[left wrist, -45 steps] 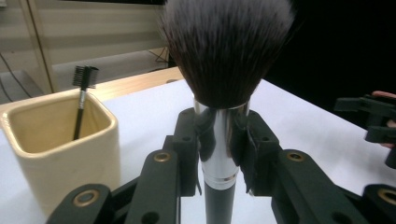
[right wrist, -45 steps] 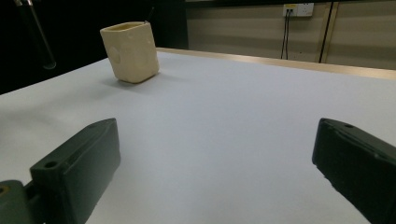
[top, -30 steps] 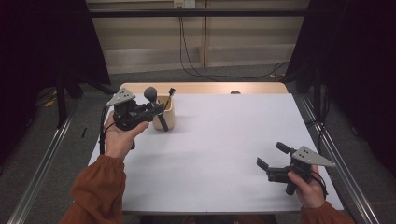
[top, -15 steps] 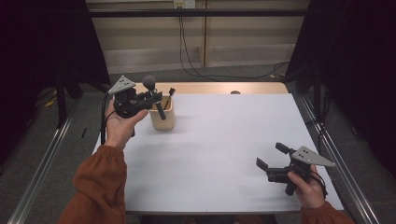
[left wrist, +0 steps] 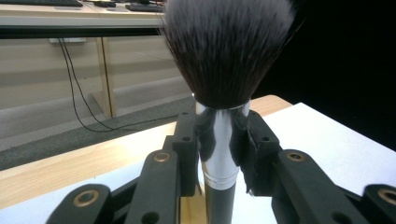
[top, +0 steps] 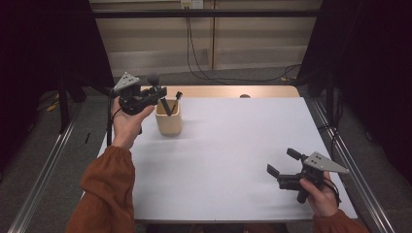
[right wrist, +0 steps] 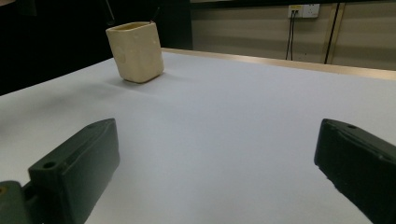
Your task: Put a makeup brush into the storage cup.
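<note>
Silver-collared brush (left wrist: 223,140) clamped upright in left gripper (top: 145,97), upper left of the high view | since a second ago lifted up and away from cream cup (top: 168,121), its tip near the rim | right gripper (top: 286,162) idle, jaws apart, lower right | extraction looks nearly done

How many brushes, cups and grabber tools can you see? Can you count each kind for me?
Brushes: 2, the big makeup brush held in the left gripper and a thin brush standing in the cup
Cups: 1, the cream cup
Grippers: 2, left and right gripper
Total: 5
</note>
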{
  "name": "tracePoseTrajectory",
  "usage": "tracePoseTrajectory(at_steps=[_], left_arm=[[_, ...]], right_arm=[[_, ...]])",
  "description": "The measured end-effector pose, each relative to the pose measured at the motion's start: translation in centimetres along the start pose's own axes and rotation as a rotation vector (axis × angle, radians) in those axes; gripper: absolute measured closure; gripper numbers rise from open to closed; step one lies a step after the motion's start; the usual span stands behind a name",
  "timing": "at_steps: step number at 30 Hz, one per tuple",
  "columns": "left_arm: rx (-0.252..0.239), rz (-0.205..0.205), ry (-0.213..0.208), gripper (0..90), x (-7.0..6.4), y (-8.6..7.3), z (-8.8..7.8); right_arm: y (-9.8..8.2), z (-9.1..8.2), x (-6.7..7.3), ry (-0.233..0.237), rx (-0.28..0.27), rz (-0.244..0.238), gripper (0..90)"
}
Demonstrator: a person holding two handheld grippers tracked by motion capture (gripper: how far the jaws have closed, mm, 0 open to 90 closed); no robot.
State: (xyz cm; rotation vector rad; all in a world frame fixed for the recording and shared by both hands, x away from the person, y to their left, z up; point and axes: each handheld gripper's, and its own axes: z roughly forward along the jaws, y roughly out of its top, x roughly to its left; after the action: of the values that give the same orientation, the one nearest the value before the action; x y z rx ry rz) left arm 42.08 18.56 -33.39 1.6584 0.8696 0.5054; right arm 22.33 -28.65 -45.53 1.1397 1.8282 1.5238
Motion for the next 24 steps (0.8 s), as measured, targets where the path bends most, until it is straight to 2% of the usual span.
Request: tracePoseTrajectory(at_steps=[3,7,15,18,24], left_arm=[[-0.005,0.018,0.015,70.7,0.5,0.1,0.4],[-0.003,0.006,0.033,70.7,1.1,-0.1,1.0],[0.023,0.021,0.025,70.7,1.0,-0.5,1.9],[0.02,0.014,0.039,70.7,1.4,-0.7,2.3],[0.054,0.037,0.053,70.7,1.6,-1.4,3.0]], right_arm=[[0.0,0.1,0.1,0.001,0.002,0.001,0.0],[0.0,0.0,0.1,0.007,0.001,-0.004,0.0],[0.0,0.1,0.1,0.009,0.001,0.003,0.1],[0.0,0.0,0.1,0.011,0.002,0.0,0.2],[-0.1,0.0,0.0,0.011,0.0,0.0,0.2]])
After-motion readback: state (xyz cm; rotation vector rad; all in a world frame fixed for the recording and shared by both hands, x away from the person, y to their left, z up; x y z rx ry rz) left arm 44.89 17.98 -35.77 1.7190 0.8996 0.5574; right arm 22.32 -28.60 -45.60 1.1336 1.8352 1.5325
